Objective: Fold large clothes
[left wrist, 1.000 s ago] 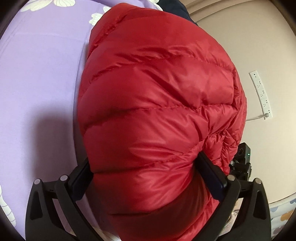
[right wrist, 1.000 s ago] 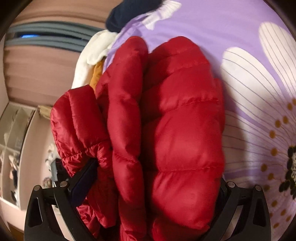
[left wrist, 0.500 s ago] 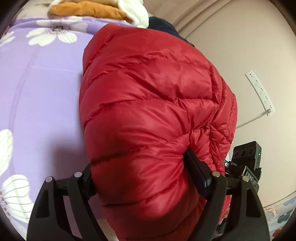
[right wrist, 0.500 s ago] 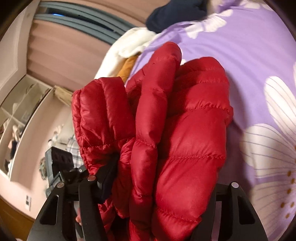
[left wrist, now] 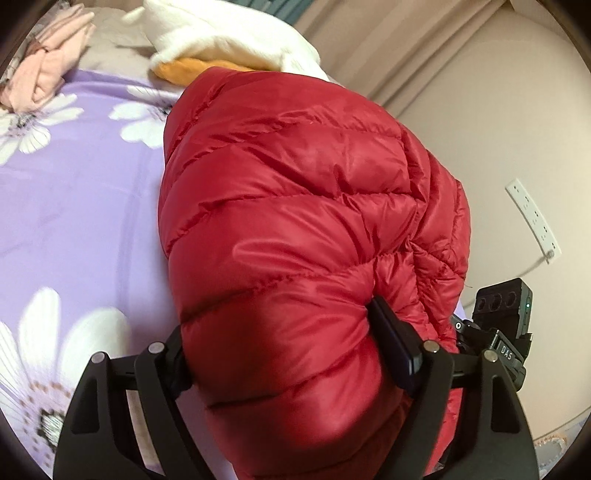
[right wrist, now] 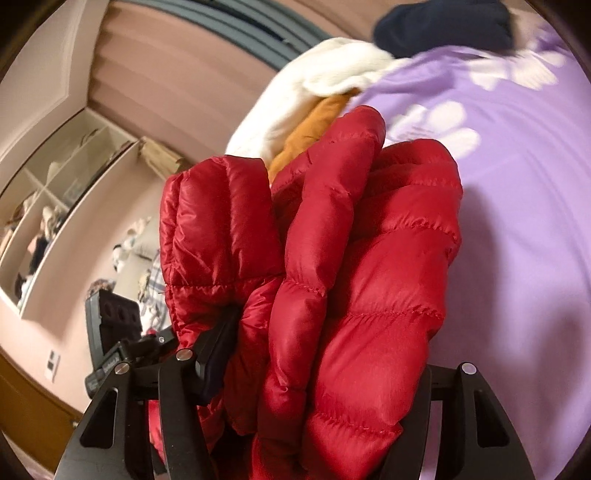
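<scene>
A red quilted puffer jacket (left wrist: pixel 295 221) is bunched into a thick folded bundle and held off the purple flowered bedsheet (left wrist: pixel 74 206). My left gripper (left wrist: pixel 284 332) is shut on one end of the bundle; only its right finger (left wrist: pixel 391 339) shows, the left is buried in fabric. My right gripper (right wrist: pixel 325 350) is shut on the other end of the jacket (right wrist: pixel 351 266), several folded layers squeezed between its jaws. The right gripper's body shows at the right of the left wrist view (left wrist: pixel 502 325).
A white fleece (left wrist: pixel 229 40) lies over an orange garment (left wrist: pixel 195 66) at the bed's far edge, with a pink garment (left wrist: pixel 44 77) at far left and a dark navy one (right wrist: pixel 443 26). A wall power strip (left wrist: pixel 532 218), curtains and shelves (right wrist: pixel 55 192) surround the bed.
Both grippers have lifted and tilted up with the jacket. More of the far bed edge, the white and orange clothes and the room now show. Both grips are unchanged.
</scene>
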The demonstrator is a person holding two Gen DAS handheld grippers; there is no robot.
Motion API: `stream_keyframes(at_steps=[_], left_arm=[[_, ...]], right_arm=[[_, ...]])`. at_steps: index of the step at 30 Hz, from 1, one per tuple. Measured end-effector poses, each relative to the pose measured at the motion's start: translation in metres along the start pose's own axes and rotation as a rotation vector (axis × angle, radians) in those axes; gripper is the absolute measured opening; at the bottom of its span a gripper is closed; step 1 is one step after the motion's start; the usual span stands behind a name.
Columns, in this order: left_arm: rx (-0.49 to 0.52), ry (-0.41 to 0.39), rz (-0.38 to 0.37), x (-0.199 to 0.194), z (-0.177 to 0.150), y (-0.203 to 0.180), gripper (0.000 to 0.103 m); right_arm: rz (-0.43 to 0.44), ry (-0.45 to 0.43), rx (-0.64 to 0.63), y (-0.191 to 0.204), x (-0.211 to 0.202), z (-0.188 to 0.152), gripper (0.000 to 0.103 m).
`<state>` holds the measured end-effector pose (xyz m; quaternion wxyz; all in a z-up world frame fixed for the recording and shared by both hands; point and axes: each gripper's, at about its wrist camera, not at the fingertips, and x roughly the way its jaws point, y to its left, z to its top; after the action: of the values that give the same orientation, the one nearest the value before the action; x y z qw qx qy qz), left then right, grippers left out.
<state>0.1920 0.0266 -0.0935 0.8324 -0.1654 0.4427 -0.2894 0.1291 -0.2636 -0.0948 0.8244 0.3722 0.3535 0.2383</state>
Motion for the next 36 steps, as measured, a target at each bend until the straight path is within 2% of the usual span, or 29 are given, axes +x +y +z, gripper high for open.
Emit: stream_keyframes(at_steps=[9,19,27,36], left_arm=[[-0.036,-0.084,0.045,-0.018,0.027,0.033,0.082],[-0.067,-0.096,0.055,-0.006,0.061,0.059,0.082],[-0.107,-0.061,0.063,0.018,0.061,0.085,0.082],[-0.109,-0.053,0.079,0.021,0.053,0.093,0.085]], right_arm=[[0.043,0.022,-0.066,0.028,0.054,0.026,0.063],[0.018,0.035,-0.099,0.033,0.092,0.042,0.063],[-0.033,0.071,-0.088,0.022,0.116,0.035,0.063],[-0.083,0.089,-0.053,0.014,0.116,0.022,0.065]])
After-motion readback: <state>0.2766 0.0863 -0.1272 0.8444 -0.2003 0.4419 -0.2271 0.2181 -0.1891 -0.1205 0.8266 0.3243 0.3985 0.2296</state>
